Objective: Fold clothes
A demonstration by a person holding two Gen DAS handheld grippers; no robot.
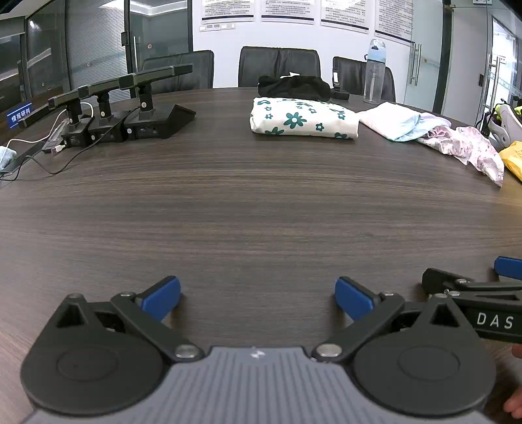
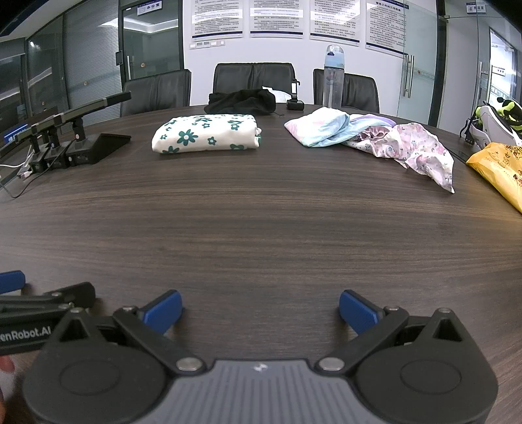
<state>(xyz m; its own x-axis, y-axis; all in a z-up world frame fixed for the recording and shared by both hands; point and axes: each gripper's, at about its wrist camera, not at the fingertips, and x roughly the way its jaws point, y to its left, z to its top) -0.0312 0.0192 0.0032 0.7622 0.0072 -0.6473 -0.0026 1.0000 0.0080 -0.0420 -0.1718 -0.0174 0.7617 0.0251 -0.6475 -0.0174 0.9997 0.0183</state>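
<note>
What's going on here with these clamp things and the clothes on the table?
A person holds a hand-held gripper in each hand to fold clothes. Right now the left hand-held gripper and right hand-held gripper are both open and empty, low over the dark table. One green-flowered garment lies folded; a rumpled pile of pastel clothes beside it waits unfolded.

Even indoor light, fisheye-bent edges

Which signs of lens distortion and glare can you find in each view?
Left wrist view: the table edge bows upward, black corners vignette the frame, and the far posters wash out. Right wrist view: same barrel curve, and ceiling light glares on the glass wall.
</note>
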